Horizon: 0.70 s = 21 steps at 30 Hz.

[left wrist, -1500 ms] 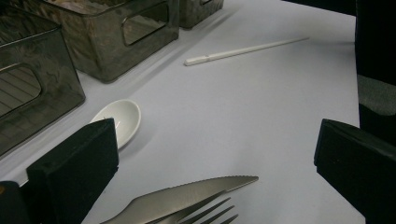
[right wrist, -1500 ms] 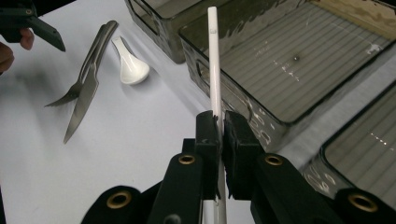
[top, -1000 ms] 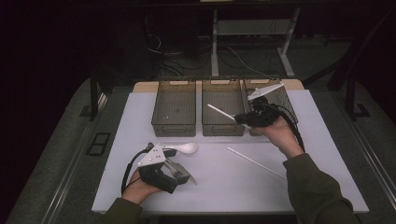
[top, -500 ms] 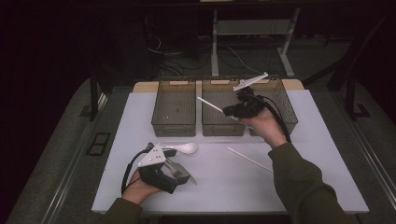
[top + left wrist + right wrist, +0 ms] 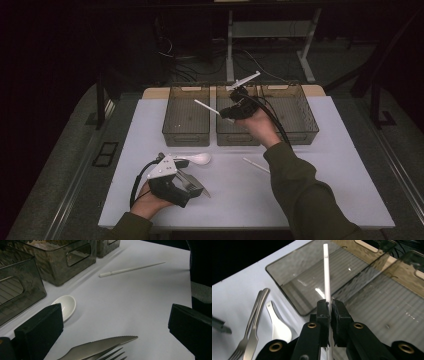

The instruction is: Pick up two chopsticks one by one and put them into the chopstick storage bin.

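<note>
White chopstick (image 5: pixel 326 272) clamped between the jaws of the right gripper (image 5: pixel 231 112), pads pressed on it near one end; the long end sticks out ahead, over the trays. In the high view the stick (image 5: pixel 206 107) points left from the gripper, above the gap between the left bin (image 5: pixel 186 131) and the middle bin (image 5: pixel 223 137).

Change against the two earlier high views: the right hand has carried the stick leftward along the row, from over the right bin (image 5: pixel 300 131) to over the middle bin. Grip unchanged, jaws tight on the stick throughout. Judgement: transport is nearly over and the drop looks due in the middle or left bin; which one cannot be told yet.

Near side of the middle bin, on the white mat (image 5: pixel 330 165): second chopstick (image 5: pixel 256 165) lying loose, likely next to go. Further left of it, white spoon (image 5: pixel 197 159).

Left gripper (image 5: pixel 197 189) rests on the mat well nearer than the left bin, jaws apart and empty, with a knife (image 5: pixel 100 346) and a fork (image 5: pixel 112 356) lying between them. It has not moved.
</note>
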Available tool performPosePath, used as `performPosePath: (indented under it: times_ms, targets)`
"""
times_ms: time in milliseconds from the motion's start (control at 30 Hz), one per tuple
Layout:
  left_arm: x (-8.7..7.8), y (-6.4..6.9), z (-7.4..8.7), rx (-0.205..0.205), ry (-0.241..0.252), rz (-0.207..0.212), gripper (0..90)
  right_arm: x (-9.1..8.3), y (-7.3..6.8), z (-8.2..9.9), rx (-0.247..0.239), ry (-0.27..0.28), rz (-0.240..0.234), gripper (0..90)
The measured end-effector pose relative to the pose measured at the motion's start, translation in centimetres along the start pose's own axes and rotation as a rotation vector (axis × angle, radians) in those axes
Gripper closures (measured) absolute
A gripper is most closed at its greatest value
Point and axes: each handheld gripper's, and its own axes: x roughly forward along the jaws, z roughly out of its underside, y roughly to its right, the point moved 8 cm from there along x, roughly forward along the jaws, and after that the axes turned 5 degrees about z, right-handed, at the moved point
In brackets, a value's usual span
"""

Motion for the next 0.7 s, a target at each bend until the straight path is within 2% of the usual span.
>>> performPosePath:
  times_ms: [300,700]
  targets:
    - [0.0,0.0,-0.1,-0.012,0.012,0.004,0.0,3.1,-0.5,-1.4,0.013,-0.031,0.01,84.8]
    - [-0.1,0.0,-0.1,-0.002,0.01,0.005,0.0,7.1,-1.2,-3.6,0.028,-0.066,0.035,84.8]
